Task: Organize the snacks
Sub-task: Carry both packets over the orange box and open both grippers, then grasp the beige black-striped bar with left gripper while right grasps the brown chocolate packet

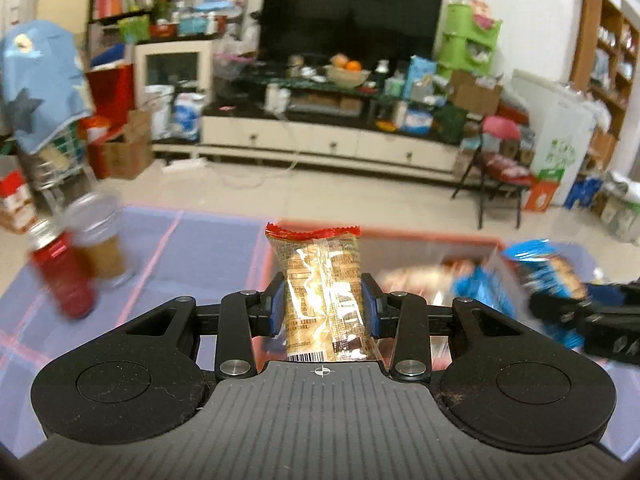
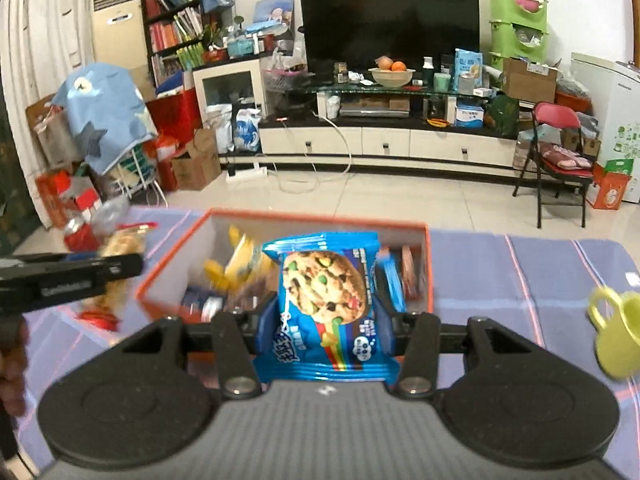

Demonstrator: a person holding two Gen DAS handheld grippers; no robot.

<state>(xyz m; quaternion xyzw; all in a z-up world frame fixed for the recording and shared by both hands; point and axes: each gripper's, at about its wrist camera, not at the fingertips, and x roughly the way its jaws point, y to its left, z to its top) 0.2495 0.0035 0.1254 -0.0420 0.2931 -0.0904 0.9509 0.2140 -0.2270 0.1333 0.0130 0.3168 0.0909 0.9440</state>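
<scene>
My left gripper (image 1: pixel 324 306) is shut on a clear snack packet with a red top edge (image 1: pixel 320 280), held upright above the near-left side of the orange-rimmed box (image 1: pixel 420 236). My right gripper (image 2: pixel 324 316) is shut on a blue cookie packet (image 2: pixel 326 300), held upright over the near edge of the same box (image 2: pixel 176 260). The box holds several snack packets, among them yellow ones (image 2: pixel 236 260). The right gripper with its blue packet (image 1: pixel 548 272) shows blurred at the right of the left wrist view. The left gripper (image 2: pixel 72 276) shows at the left of the right wrist view.
The box stands on a purple tablecloth with pink lines (image 2: pixel 520 276). A red can (image 1: pixel 60 276) and a clear jar (image 1: pixel 100 240) stand on the cloth left of the box. A yellow-green mug (image 2: pixel 618 332) stands to the right. Beyond the table is a cluttered living room.
</scene>
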